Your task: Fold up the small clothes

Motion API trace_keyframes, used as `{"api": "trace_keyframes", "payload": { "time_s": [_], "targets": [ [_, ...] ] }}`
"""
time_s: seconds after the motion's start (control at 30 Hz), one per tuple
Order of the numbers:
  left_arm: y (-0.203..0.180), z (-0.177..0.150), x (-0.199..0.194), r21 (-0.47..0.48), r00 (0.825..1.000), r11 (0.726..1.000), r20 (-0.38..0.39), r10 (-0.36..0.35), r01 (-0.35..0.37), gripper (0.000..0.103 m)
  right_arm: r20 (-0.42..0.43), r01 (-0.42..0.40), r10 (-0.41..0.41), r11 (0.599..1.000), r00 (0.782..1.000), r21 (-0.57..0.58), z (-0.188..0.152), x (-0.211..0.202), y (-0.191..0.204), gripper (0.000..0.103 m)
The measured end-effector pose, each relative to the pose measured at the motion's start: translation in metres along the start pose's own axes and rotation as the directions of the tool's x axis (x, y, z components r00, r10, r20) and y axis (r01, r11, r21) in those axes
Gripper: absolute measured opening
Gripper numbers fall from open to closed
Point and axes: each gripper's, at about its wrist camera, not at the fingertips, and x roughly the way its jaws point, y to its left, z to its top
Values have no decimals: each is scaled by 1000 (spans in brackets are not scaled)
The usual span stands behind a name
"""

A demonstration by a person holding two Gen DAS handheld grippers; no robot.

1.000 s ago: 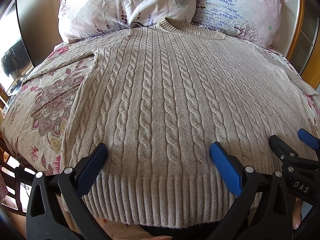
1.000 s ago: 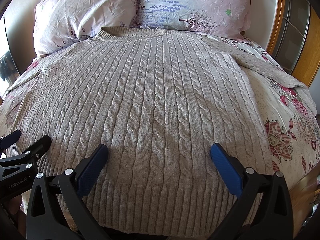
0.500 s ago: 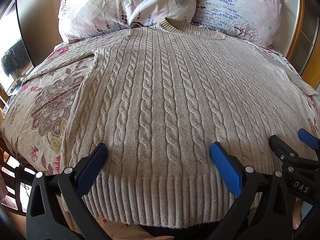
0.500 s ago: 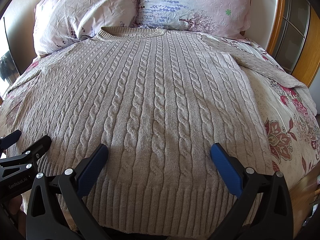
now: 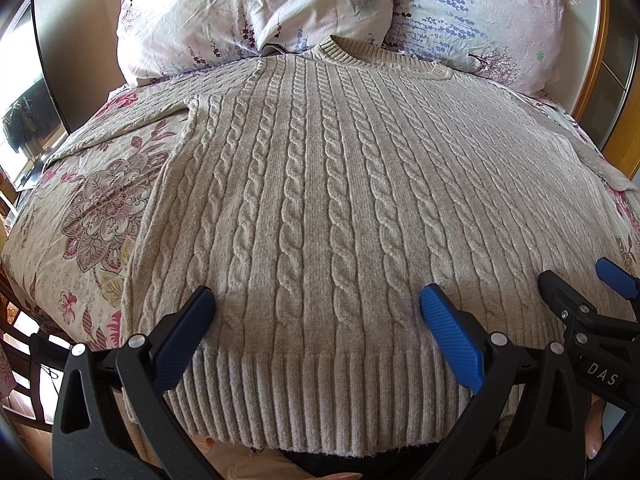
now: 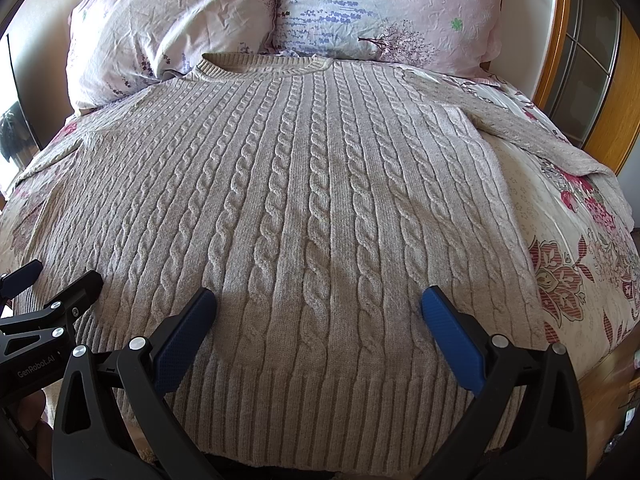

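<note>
Both tools are wide open, gripping nothing: the left tool (image 5: 316, 312) and right tool (image 6: 318, 312) hover side by side just over the ribbed hem of the beige cable-knit wool sweater (image 5: 340, 200). That sweater lies flat, sleeves spread, on the floral-print bed (image 5: 92, 208), its collar up against two crinkled pastel floral pillows (image 6: 380, 12).

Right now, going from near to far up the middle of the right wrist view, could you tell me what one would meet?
Right gripper → sweater's ribbed hem → sweater's cable-knit body → sweater's collar → blue-flowered pillow.
</note>
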Motion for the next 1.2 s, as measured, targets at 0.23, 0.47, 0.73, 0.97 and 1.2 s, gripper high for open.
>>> {"api": "trace_keyframes", "payload": {
  "time_s": [0.23,0.47,0.73,0.97,1.2],
  "targets": [
    [0,0,0,0,1000,1000,0,0,0,101,1,0,0,1000,1000,1,0,1,0,102],
    [0,0,0,0,1000,1000,0,0,0,101,7,0,0,1000,1000,1,0,0,0,102],
    [0,0,0,1,1000,1000,-1,1,-1,101,12,-5,5,1000,1000,-6,-3,1,0,102],
    [1,0,0,5,1000,1000,-4,-3,3,101,37,-47,49,998,998,-49,-2,2,-1,102],
    [-3,5,2,46,1000,999,7,-1,1,101,82,-142,155,979,984,-147,-3,3,-10,102]
  ]
}}
